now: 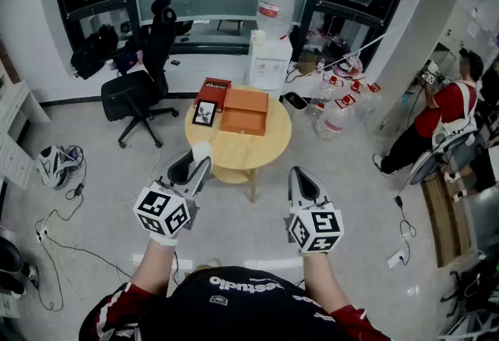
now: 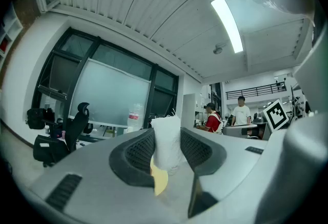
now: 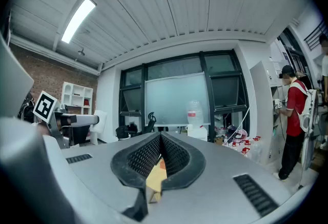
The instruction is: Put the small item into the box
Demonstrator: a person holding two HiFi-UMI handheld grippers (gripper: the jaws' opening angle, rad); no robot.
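Round counter [image 1: 234, 150] well ahead, orange box [image 1: 245, 111] on it. Left tool [image 1: 200, 161] pinches white item [image 2: 166, 138]; right tool [image 3: 160, 154] pressed together. Risk: loose pinch, item drops before box.

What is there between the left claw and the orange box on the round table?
Only bare table top, in the head view. The left claw, shut on a white item, hangs at the table's near edge; the orange box lies further back.

Box [image 1: 245, 111] on table [image 1: 243, 154]; frame [image 1: 205, 113] just left.
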